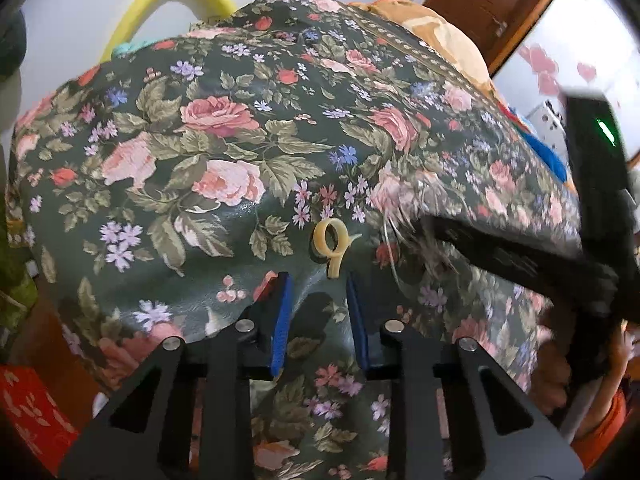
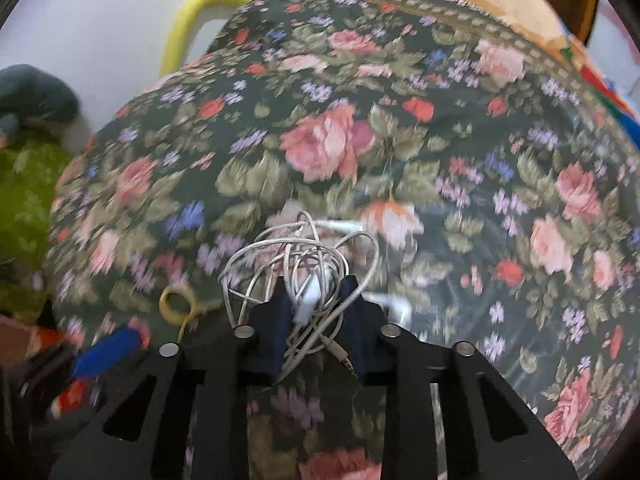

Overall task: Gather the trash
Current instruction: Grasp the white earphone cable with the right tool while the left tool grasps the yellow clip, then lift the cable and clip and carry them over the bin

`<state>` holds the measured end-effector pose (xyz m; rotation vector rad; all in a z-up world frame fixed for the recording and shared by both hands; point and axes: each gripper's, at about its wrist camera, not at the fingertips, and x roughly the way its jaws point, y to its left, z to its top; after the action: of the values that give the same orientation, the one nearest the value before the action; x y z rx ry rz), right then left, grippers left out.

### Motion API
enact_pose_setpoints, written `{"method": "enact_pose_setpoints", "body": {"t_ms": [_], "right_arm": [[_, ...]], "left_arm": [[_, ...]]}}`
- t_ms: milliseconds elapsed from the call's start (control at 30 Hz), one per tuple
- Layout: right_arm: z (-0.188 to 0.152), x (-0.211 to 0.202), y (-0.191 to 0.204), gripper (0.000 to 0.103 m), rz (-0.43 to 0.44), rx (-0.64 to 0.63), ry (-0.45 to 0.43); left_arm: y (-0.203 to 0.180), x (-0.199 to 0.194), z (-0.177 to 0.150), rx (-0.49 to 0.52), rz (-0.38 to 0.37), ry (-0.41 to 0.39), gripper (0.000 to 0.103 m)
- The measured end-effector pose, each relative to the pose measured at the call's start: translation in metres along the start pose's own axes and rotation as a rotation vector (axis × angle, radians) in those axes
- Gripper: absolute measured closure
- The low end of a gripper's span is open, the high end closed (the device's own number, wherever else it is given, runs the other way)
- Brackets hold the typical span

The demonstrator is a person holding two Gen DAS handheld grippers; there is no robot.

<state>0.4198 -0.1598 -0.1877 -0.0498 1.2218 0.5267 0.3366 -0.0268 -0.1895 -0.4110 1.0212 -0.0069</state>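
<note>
left hand-held gripper point(image 1: 318, 280): jaws narrow, nothing between, rubber band point(image 1: 331, 246) just past the tips on the flowery desk point(image 1: 200, 208) | right hand-held gripper point(image 2: 316, 286): clamped on tangled white earphones point(image 2: 308, 264), near the desk's front edge | only right view shows earphones clearly

Each fisheye camera sat on its gripper, looking steeply down and close along black fingers at the dark green rose-printed tablecloth point(image 1: 224, 148). Both views shared that cloth, the yellowish looped rubber band point(image 1: 331, 249) and the yellow foam arch point(image 2: 200, 16).
</note>
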Motion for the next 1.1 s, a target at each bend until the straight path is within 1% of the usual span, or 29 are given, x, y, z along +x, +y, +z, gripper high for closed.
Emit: {"method": "enact_pose_setpoints", "body": {"t_ms": [33,67,133,200,233,300,333,367,433,500,600,700,833,1000,1100], "right_arm": [[-0.004,-0.003,-0.006,0.094,0.033,0.028,0.008],[-0.011,-0.006,-0.012,0.094,0.042,0.052,0.001],[-0.023,-0.011,-0.015,0.094,0.036,0.062,-0.015],[-0.037,-0.017,-0.017,0.094,0.031,0.063,-0.032],[-0.041,-0.020,-0.017,0.094,0.021,0.063,-0.036],[-0.053,-0.028,-0.016,0.094,-0.004,0.057,-0.049],[-0.055,-0.029,-0.016,0.094,-0.014,0.052,-0.052],[-0.060,-0.032,-0.015,0.094,-0.026,0.049,-0.056],[-0.061,-0.033,-0.015,0.094,-0.047,0.043,-0.061],[-0.064,-0.036,-0.014,0.094,-0.058,0.040,-0.064],[-0.063,-0.039,-0.013,0.094,-0.066,0.042,-0.070],[-0.063,-0.046,-0.011,0.094,-0.073,0.045,-0.082],[-0.065,-0.062,-0.007,0.094,-0.065,0.050,-0.098],[-0.071,-0.084,0.010,0.094,-0.072,0.035,-0.124],[-0.075,-0.098,0.025,0.094,-0.067,0.023,-0.138]], "left_arm": [[0.002,0.003,0.002,-0.023,-0.005,-0.005,0.076],[0.003,0.005,0.005,-0.040,-0.008,-0.007,0.076],[0.004,0.010,0.010,-0.086,-0.032,-0.007,0.076],[0.003,0.014,0.014,-0.109,-0.040,-0.010,0.076],[0.001,0.017,0.016,-0.107,-0.032,-0.009,0.077],[-0.003,0.023,0.019,-0.100,-0.005,0.000,0.087],[-0.005,0.025,0.020,-0.098,0.007,0.000,0.088],[-0.007,0.025,0.020,-0.098,0.017,-0.008,0.092],[-0.011,0.026,0.020,-0.088,0.046,-0.014,0.093],[-0.017,0.023,0.018,-0.057,0.073,-0.015,0.098],[-0.022,0.016,0.014,-0.022,0.086,-0.005,0.098],[-0.028,0.003,0.006,0.021,0.097,-0.003,0.098],[-0.036,-0.026,-0.005,0.062,0.091,-0.028,0.098],[-0.039,-0.064,-0.019,0.084,0.087,-0.048,0.098],[-0.038,-0.085,-0.034,0.112,0.113,-0.053,0.098]]}}
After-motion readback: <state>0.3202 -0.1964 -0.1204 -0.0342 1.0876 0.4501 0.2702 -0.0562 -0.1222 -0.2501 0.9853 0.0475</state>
